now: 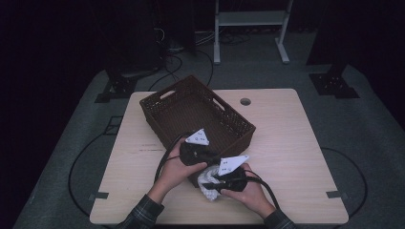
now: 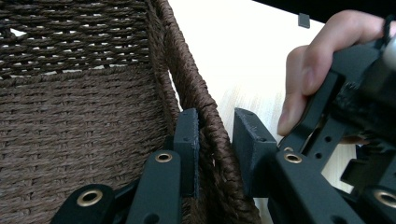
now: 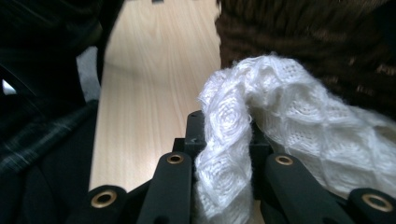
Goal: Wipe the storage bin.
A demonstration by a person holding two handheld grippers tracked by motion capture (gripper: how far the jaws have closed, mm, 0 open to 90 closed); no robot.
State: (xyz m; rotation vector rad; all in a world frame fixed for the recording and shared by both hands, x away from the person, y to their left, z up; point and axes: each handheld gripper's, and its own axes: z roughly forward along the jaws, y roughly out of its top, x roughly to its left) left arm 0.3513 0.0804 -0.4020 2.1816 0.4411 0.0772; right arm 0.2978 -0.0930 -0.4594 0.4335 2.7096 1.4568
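Nearest the person, the right gripper is clamping a white knitted cloth between its jaws; in the right gripper view the knit is bunching up between the two black pads and spilling off to the right. In the high view the cloth is lying at the near edge of the wooden table, just in front of the basket's near corner.

A little farther in, the left gripper is pinching the near wall of the brown woven basket: one jaw is sitting inside the basket and the other outside, with the braided rim squeezed between them. The basket itself is stretching away toward the far side of the table, and it is looking empty inside.

The step in hand is probably getting the cloth up and over that rim. To do it well, the left grip should be steadying the basket while the right lifts high enough that the trailing folds are clearing the wall, and releases over the basket's open middle, not at the edge.
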